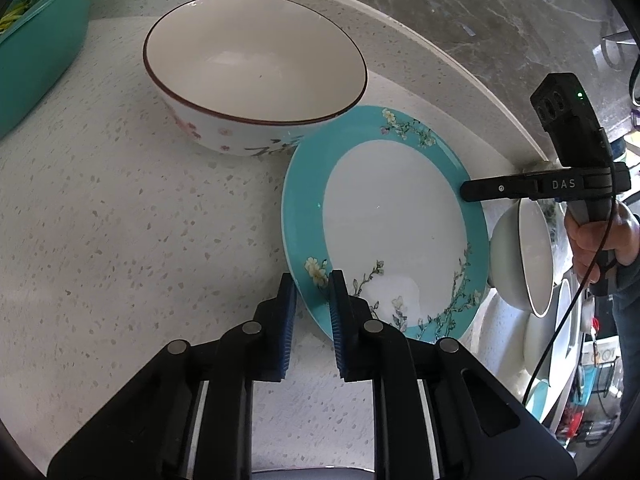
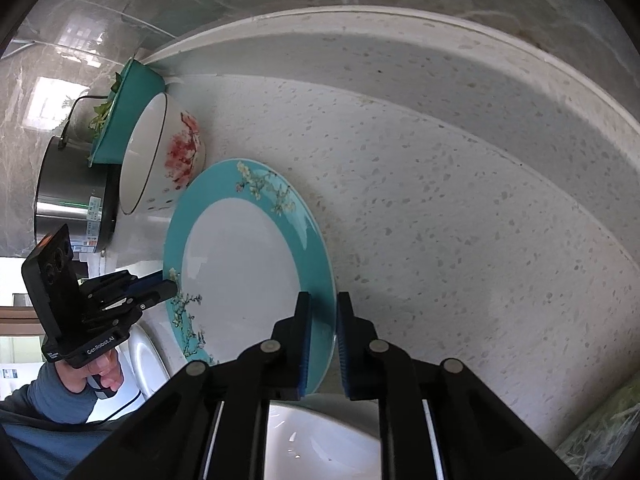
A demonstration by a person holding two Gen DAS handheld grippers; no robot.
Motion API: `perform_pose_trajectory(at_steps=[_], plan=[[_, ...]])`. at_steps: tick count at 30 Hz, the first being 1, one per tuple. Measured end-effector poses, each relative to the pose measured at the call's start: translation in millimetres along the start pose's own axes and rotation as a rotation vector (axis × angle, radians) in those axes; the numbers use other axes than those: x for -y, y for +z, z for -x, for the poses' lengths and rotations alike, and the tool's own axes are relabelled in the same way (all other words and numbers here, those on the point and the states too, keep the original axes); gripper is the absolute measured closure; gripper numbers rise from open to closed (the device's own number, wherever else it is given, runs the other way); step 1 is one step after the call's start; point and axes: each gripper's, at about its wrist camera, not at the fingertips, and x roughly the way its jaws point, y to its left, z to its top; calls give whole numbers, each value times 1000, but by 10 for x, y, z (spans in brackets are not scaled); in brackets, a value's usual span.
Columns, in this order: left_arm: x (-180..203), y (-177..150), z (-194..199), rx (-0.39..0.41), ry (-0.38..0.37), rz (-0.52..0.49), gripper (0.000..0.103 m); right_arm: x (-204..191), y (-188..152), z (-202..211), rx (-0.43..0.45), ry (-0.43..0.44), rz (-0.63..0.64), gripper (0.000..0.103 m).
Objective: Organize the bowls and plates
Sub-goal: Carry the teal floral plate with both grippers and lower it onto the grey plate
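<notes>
A teal-rimmed plate [image 1: 392,220] with a white centre and flower sprigs is held at two opposite edges. My left gripper [image 1: 312,280] is shut on its near rim, with blue pads on either side of the edge. The right gripper [image 2: 323,300] is shut on the other rim [image 2: 320,280]; from the left wrist view its black finger [image 1: 466,192] reaches onto the plate's far side. A big white bowl [image 1: 256,60] with a brown rim and pink flowers stands on the counter, close behind the plate. A small white bowl [image 1: 516,256] lies just past the plate's right edge.
The speckled white counter [image 1: 120,220] ends at a raised lip and a marble wall [image 1: 480,8]. A teal container [image 1: 36,52] with greens sits far left, and a steel pot [image 2: 72,192] stands behind it. More plates stand on edge at the right [image 1: 560,340].
</notes>
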Motion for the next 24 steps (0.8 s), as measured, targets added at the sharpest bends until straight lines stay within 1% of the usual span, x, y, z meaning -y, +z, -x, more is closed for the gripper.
perform_pose_trajectory(at_steps=[7, 15, 24], plan=[[-21, -42, 49, 7, -2, 10, 89, -58, 1, 16, 4, -5, 5, 89], [-73, -94, 198, 23, -4, 17, 89, -149, -36, 36, 15, -3, 6, 88], [-157, -218, 334, 22, 0, 44, 89, -307, -48, -42, -2, 4, 31, 88]])
